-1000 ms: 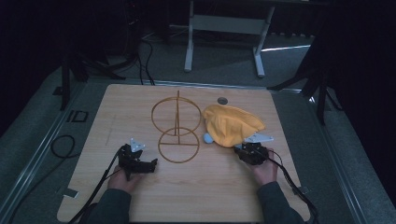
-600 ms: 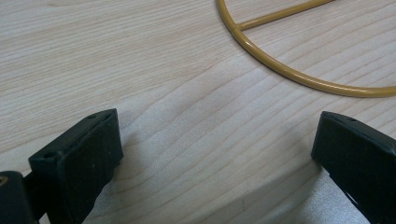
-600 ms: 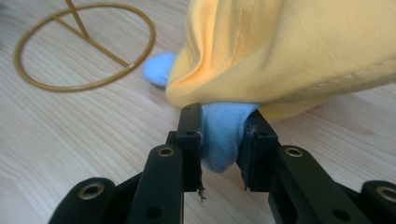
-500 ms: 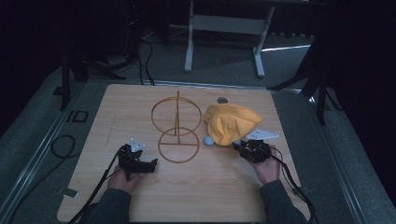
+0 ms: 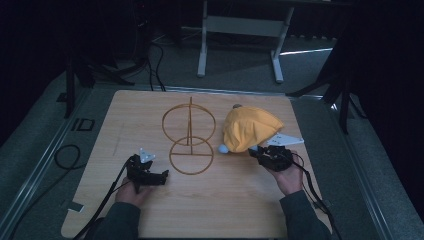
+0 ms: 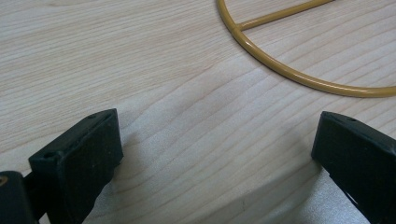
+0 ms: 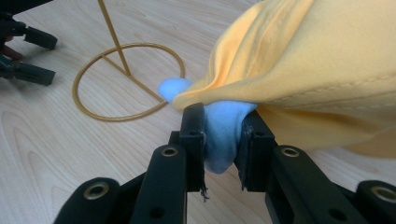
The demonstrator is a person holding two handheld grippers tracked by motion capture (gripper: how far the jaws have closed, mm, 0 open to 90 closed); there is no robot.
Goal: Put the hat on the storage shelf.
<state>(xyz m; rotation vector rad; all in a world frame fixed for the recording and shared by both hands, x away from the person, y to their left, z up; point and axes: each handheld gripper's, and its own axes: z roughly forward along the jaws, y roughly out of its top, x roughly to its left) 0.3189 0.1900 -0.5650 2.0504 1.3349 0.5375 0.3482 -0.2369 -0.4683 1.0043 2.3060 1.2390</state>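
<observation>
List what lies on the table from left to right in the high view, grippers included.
left gripper → gold wire stand → yellow cloth → right gripper, shut on a light blue part at the cloth's near edge.

From my seat the table (image 5: 150, 115) is lit, surroundings near black — close-ups bright, jaws softly blurred at six o'clock.

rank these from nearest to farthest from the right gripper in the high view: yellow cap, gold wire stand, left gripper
1. yellow cap, right at the right gripper, its light blue edge between the jaws.
2. gold wire stand, mid-table to its left.
3. left gripper, beyond the stand, near the front edge.
</observation>
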